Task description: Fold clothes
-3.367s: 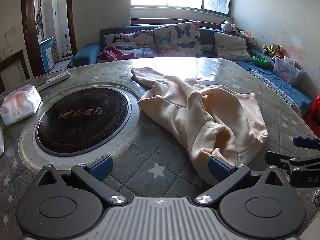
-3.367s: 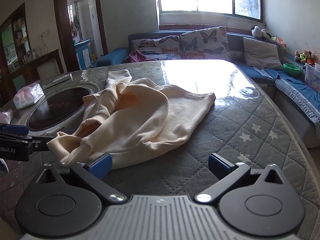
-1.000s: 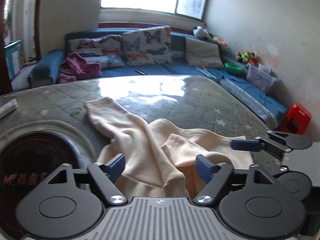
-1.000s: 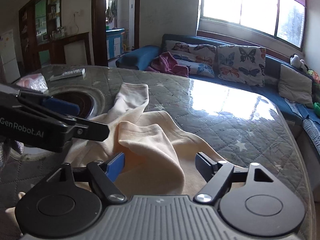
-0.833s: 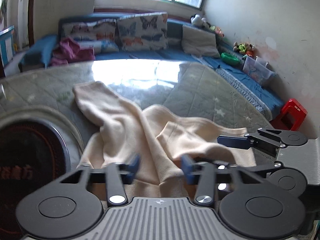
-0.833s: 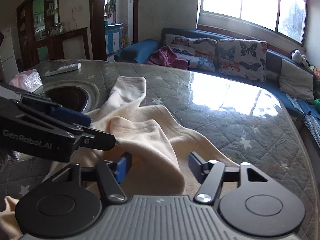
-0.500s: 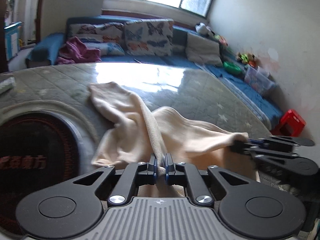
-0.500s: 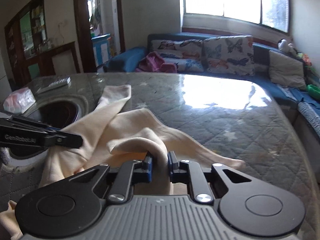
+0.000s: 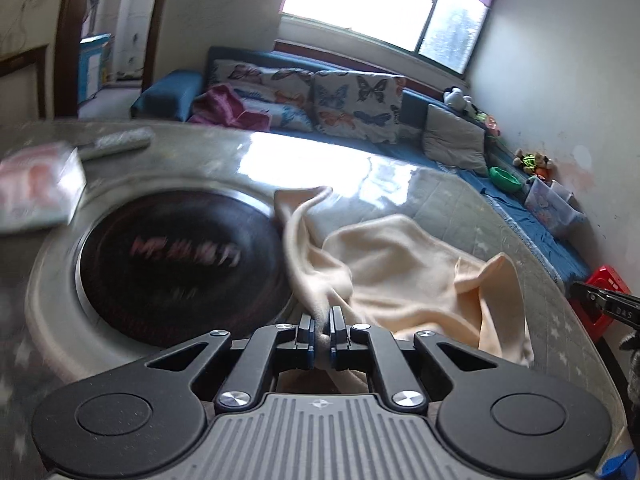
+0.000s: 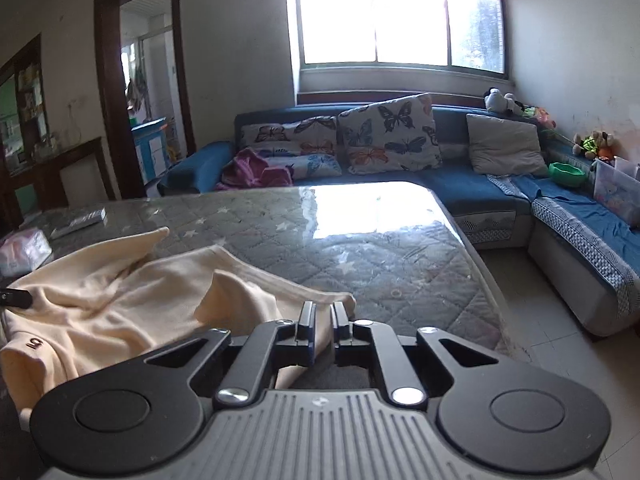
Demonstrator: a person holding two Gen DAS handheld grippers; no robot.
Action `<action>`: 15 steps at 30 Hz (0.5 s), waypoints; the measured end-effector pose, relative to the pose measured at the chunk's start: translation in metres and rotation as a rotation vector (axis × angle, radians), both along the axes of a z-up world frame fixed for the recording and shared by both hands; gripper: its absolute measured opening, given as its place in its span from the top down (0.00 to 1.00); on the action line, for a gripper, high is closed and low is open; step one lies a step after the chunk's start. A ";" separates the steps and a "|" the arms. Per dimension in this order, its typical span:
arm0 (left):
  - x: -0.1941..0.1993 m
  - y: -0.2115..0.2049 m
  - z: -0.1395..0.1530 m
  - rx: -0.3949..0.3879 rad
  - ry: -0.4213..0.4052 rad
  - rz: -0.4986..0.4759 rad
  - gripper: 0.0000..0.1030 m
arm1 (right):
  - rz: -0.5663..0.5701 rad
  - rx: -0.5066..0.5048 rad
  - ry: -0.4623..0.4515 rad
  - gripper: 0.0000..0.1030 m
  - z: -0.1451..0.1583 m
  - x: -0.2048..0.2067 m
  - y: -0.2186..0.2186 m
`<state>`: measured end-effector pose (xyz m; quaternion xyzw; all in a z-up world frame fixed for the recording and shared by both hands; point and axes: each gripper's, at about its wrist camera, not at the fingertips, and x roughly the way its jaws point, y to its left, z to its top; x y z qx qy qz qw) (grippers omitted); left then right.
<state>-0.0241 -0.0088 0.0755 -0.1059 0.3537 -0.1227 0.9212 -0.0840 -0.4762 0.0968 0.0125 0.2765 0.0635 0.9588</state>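
Observation:
A cream sweatshirt [image 9: 392, 264] lies crumpled on the quilted grey table [image 9: 440, 192]. My left gripper [image 9: 321, 320] is shut on a ridge of its fabric near the round cooktop. My right gripper [image 10: 323, 312] is nearly shut with a thin edge of the same sweatshirt [image 10: 120, 300] running between its fingers at the garment's right end. A sleeve [image 9: 304, 196] trails toward the far side. The right gripper's tip shows in the left wrist view [image 9: 600, 302] at the far right. The cloth hangs stretched between both grippers.
A black round cooktop [image 9: 176, 256] is set into the table at left. A tissue pack [image 9: 36, 192] and a remote [image 9: 116, 142] lie beyond it. A blue sofa [image 10: 460, 176] with butterfly cushions wraps the far and right sides. A red stool [image 9: 608, 280] stands on the floor.
Both grippers closed on the sweatshirt and have pulled apart, left going left and right going right, spreading the cloth. The views shifted with the pull.

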 end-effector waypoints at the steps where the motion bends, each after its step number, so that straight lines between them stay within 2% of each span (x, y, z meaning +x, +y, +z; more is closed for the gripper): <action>1: -0.006 0.002 -0.003 -0.003 0.011 0.004 0.93 | 0.016 -0.004 0.007 0.75 -0.002 0.002 0.004; 3: -0.017 0.004 -0.008 -0.008 0.035 0.010 0.93 | 0.049 -0.001 0.021 0.66 -0.005 0.009 0.014; 5: -0.024 0.005 -0.011 -0.015 0.051 0.013 0.93 | 0.090 -0.002 0.031 0.63 -0.008 0.018 0.025; 7: -0.031 0.007 -0.013 -0.021 0.063 0.014 0.93 | 0.126 -0.005 0.037 0.53 -0.011 0.028 0.035; 10: -0.037 0.006 -0.019 -0.020 0.078 0.012 0.93 | 0.198 -0.076 0.045 0.42 -0.020 0.048 0.066; 12: -0.040 0.005 -0.023 -0.021 0.088 0.008 0.93 | 0.222 -0.111 0.050 0.42 -0.027 0.062 0.081; 14: -0.043 0.004 -0.026 -0.019 0.100 0.001 0.93 | 0.240 -0.110 0.072 0.45 -0.034 0.074 0.088; 15: -0.045 0.003 -0.027 -0.018 0.105 0.000 0.93 | 0.245 -0.111 0.084 0.53 -0.038 0.078 0.092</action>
